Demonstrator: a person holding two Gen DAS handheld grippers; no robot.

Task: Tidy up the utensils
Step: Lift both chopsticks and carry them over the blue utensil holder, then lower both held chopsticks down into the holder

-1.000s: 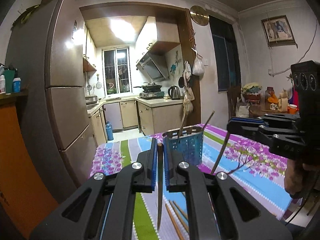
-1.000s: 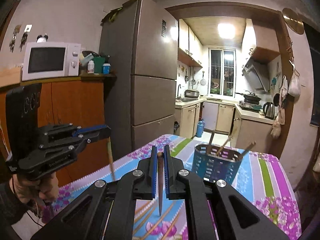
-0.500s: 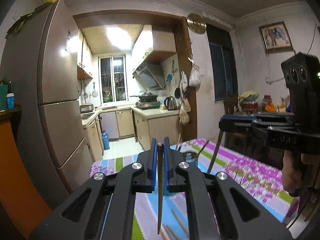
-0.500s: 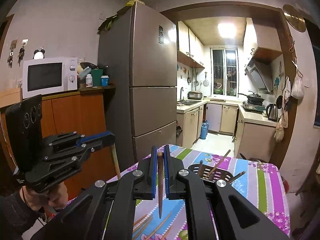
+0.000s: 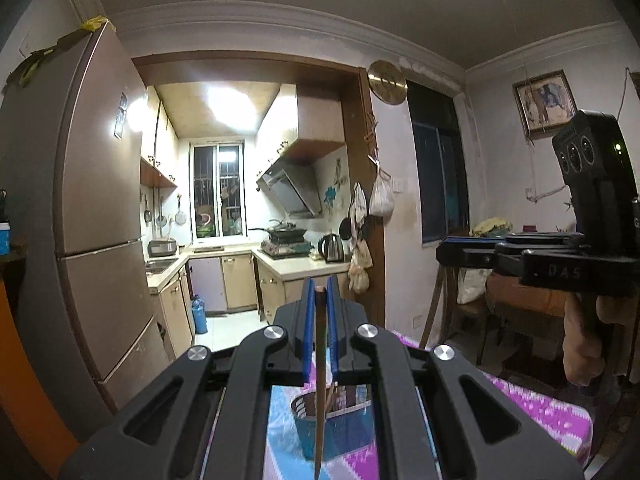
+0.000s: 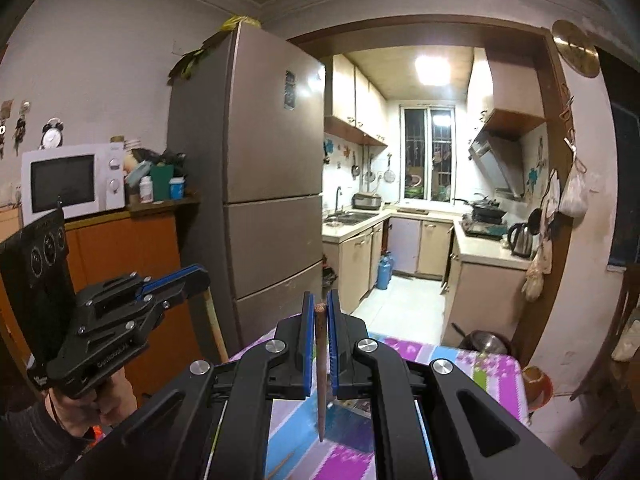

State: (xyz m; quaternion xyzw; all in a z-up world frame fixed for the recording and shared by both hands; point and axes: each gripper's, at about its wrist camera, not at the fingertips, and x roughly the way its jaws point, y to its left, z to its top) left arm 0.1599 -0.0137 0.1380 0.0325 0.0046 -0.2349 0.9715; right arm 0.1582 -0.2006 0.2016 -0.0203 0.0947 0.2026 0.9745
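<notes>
My left gripper point(image 5: 319, 292) is shut on a brown chopstick point(image 5: 319, 380) that hangs point down between its blue pads. Below it, a blue slotted utensil basket point(image 5: 348, 424) with chopsticks inside stands on the floral tablecloth point(image 5: 540, 404). My right gripper point(image 6: 320, 308) is shut on a second chopstick point(image 6: 321, 368), also hanging point down, above the mostly hidden basket point(image 6: 348, 416). Each view shows the other gripper from the side: the right gripper point(image 5: 446, 252) and the left gripper point(image 6: 196, 274), held by a hand point(image 6: 100, 404). Both are high above the table.
A tall fridge point(image 6: 260, 184) stands left of the kitchen doorway. A microwave point(image 6: 72, 180) sits on an orange cabinet point(image 6: 132, 256). A loose chopstick point(image 6: 282, 464) lies on the table point(image 6: 488, 364). A wooden chair point(image 5: 460, 320) stands to the right.
Both grippers have risen with their chopsticks still clamped. The table and basket have sunk to the bottom of both views, and more wall and ceiling show.
</notes>
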